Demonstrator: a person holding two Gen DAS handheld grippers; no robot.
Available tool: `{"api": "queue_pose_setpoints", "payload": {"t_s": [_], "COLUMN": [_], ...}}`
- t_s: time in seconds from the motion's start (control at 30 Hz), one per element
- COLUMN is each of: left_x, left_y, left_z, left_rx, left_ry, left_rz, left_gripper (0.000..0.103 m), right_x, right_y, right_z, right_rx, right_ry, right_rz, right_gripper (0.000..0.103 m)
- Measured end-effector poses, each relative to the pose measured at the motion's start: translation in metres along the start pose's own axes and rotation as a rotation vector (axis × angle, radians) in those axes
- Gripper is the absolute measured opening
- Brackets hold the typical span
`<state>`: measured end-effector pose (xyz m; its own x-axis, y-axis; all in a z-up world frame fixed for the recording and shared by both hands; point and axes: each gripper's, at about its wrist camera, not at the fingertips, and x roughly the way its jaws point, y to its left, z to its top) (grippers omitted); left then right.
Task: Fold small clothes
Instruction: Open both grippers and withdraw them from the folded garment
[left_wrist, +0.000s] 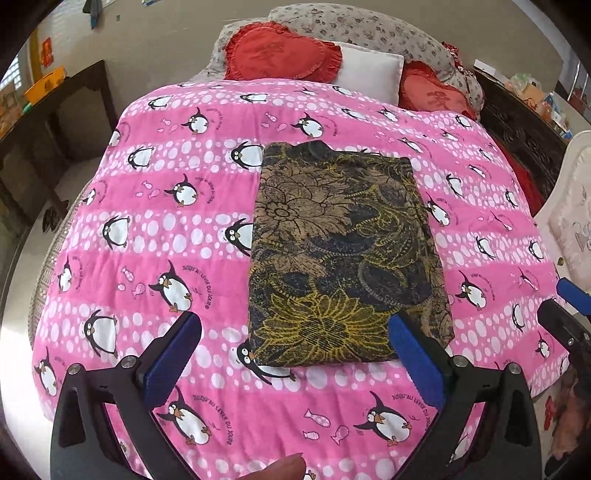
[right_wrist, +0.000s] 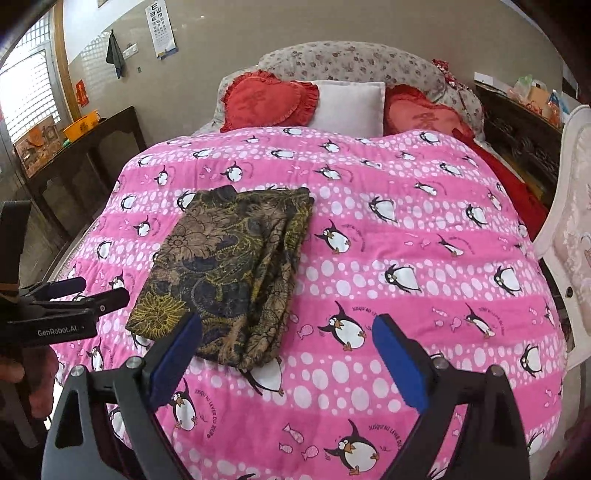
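A dark garment with a brown and yellow flower print (left_wrist: 343, 251) lies folded into a flat rectangle on the pink penguin blanket (left_wrist: 155, 229). It also shows in the right wrist view (right_wrist: 236, 273), with its layered edge on the right side. My left gripper (left_wrist: 295, 328) is open and empty, held above the garment's near edge. My right gripper (right_wrist: 288, 332) is open and empty, above the garment's near right corner. The left gripper also shows in the right wrist view (right_wrist: 99, 291), at the left edge.
Red heart cushions (right_wrist: 269, 99) and a white pillow (right_wrist: 349, 105) lie at the head of the bed. A dark wooden table (right_wrist: 81, 147) stands to the left, a dark cabinet (right_wrist: 517, 125) to the right. A white padded footboard (right_wrist: 569, 206) rises at the right edge.
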<state>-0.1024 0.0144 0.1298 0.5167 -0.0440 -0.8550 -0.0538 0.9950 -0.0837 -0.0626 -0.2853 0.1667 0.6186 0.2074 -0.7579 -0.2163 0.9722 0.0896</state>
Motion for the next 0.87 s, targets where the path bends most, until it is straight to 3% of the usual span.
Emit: {"api": "queue_pose_setpoints", "payload": {"t_s": [0.87], "left_x": [-0.007], "left_y": [-0.006], "left_z": [-0.009], "left_rx": [-0.004], "left_ry": [-0.025], "left_rz": [0.016], "left_gripper": [0.087], "right_x": [0.002], "right_y": [0.005], "right_z": [-0.012], "right_rx": [-0.004], "right_ry": [0.013], "right_rz": [0.043], "right_gripper": [0.096]}}
